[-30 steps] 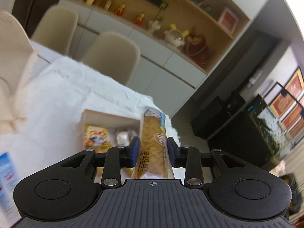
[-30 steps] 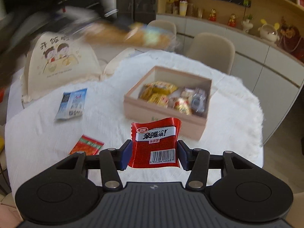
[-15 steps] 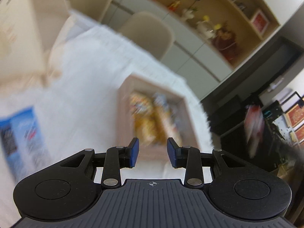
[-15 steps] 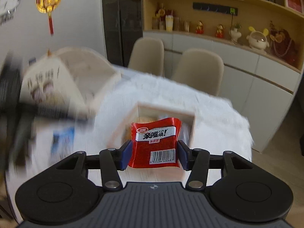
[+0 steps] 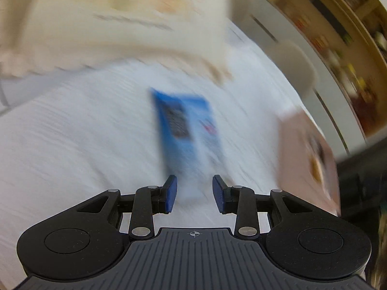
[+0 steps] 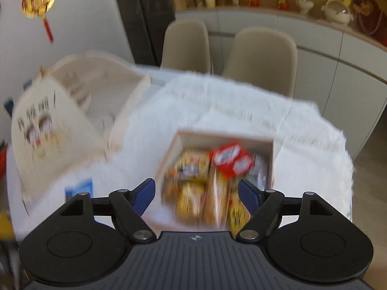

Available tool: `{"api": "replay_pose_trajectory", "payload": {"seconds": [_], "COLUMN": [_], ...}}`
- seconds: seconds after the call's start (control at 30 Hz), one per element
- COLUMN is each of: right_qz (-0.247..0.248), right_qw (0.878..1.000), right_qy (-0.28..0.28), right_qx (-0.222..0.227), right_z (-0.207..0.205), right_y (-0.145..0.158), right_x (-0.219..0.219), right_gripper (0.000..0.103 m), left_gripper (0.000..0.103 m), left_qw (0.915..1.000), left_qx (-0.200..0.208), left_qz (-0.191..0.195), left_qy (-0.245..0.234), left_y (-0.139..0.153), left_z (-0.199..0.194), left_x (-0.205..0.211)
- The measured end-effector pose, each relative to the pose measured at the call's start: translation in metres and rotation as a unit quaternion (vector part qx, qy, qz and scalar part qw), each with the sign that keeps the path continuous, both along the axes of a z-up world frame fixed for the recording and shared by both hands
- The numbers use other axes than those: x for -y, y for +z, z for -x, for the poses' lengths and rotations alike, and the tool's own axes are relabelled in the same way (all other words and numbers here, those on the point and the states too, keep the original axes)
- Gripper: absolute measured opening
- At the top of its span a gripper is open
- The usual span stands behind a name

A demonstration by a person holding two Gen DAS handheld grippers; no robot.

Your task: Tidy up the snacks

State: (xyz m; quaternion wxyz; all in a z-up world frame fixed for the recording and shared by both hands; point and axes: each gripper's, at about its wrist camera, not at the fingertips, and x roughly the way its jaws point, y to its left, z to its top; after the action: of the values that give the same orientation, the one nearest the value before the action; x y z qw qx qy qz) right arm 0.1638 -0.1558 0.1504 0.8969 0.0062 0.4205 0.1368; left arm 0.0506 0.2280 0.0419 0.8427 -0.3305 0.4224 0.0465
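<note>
My left gripper (image 5: pixel 194 197) is open and empty, low over the white tablecloth, with a blue snack packet (image 5: pixel 186 130) lying just ahead between its fingers. The snack box (image 5: pixel 307 154) is at the right of that view, blurred. My right gripper (image 6: pixel 197 194) is wide open above the open box (image 6: pixel 227 136), which holds several yellow and orange snack packs. A red packet (image 6: pixel 231 158) lies on top of them in the box. The blue packet (image 6: pixel 79 188) shows left of the box.
A cream gift bag with a cartoon print (image 6: pixel 50 130) stands at the table's left. Two beige chairs (image 6: pixel 260 55) stand behind the table. A cabinet with ornaments runs along the back wall. The table edge drops off at the right.
The left gripper let go of the long biscuit pack over the box and swung left to the blue packet. The right gripper moved over the box, opened, and the red packet dropped in.
</note>
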Motion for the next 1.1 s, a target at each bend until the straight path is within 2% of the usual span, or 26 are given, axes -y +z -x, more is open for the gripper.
{"api": "replay_pose_trajectory", "payload": {"seconds": [0.07,0.13,0.3,0.4,0.47,0.57,0.77,0.83,0.9,1.0,1.1], "right_qz": [0.005,0.003,-0.018,0.002,0.028,0.052,0.062,0.063,0.066,0.059,0.038], "right_qw": [1.0,0.999,0.994,0.991,0.99,0.988,0.985,0.987,0.989,0.993,0.995], "right_qy": [0.014,0.031,0.065,0.098,0.114,0.137,0.15,0.143,0.122,0.095,0.082], "right_qx": [-0.019,-0.042,-0.09,-0.088,-0.073,-0.055,-0.049,-0.047,-0.042,-0.042,-0.039], "right_z": [0.014,0.027,0.06,0.082,0.095,0.112,0.129,0.13,0.129,0.127,0.125], "right_y": [-0.022,-0.043,-0.08,-0.088,-0.09,-0.091,-0.092,-0.094,-0.097,-0.098,-0.091], "right_x": [-0.011,-0.021,-0.048,-0.067,-0.079,-0.089,-0.088,-0.084,-0.078,-0.068,-0.061], "right_gripper": [0.076,0.076,0.076,0.076,0.076,0.076,0.076,0.076,0.076,0.076,0.076], "left_gripper": [0.037,0.037,0.037,0.037,0.036,0.035,0.035,0.038,0.038,0.036,0.036], "left_qw": [0.9992,0.9983,0.9988,0.9995,0.9978,0.9892,0.9709,0.9625,0.9589,0.9642,0.9739], "left_qx": [0.004,0.002,-0.022,-0.013,-0.012,-0.012,-0.018,-0.019,-0.018,-0.015,-0.004], "left_qz": [0.008,0.014,0.006,-0.028,-0.043,-0.056,-0.05,-0.058,-0.06,-0.026,-0.021], "left_qy": [0.038,0.056,0.043,0.002,-0.048,-0.135,-0.234,-0.265,-0.277,-0.264,-0.226], "left_y": [-0.002,-0.008,-0.022,-0.019,-0.019,-0.023,-0.021,-0.021,-0.019,-0.016,-0.004], "left_z": [-0.006,-0.02,-0.063,-0.086,-0.098,-0.107,-0.084,-0.073,-0.061,-0.044,-0.024], "left_x": [-0.017,-0.029,-0.024,-0.005,0.016,0.056,0.115,0.132,0.141,0.14,0.13]}}
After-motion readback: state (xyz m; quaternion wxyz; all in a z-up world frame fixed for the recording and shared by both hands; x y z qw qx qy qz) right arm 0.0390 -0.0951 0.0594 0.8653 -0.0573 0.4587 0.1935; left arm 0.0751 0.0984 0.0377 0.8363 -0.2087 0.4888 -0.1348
